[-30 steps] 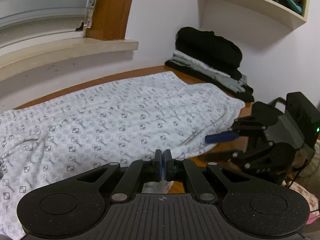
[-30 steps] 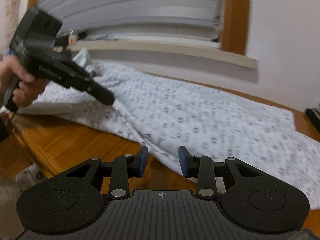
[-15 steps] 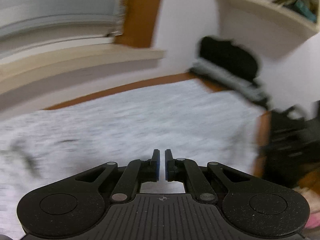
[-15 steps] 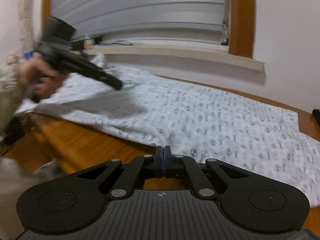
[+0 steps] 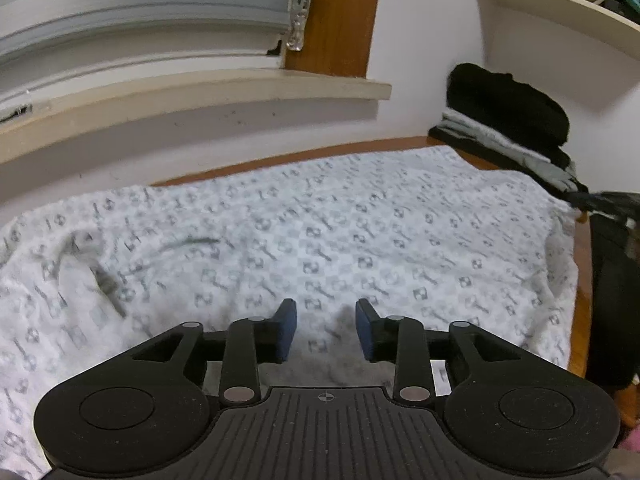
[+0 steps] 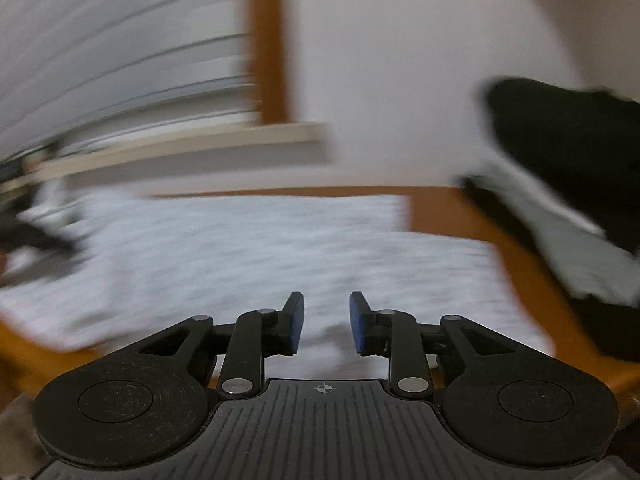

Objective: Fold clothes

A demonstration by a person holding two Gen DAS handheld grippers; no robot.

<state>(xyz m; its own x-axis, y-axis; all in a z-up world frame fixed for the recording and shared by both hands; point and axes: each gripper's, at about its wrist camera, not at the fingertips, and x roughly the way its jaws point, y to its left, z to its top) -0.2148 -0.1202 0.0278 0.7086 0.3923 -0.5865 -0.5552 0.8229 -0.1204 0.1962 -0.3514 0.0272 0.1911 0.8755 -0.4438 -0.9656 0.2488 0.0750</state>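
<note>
The garment (image 5: 320, 248) is lying spread across the table (image 5: 582, 292), creased at its left end. The left hand-held gripper (image 5: 326, 330) is hovering over its near edge, released, grasping nothing. The right hand-held gripper (image 6: 326, 322) is likewise hanging released over the blurred cloth. Risk: pinching one layer only could be dragging the fabric off the near table edge. Open room is lying mid-table; the pile (image 5: 508, 120) is crowding the right end, the wall (image 5: 200, 136) bounding the far side.
</note>
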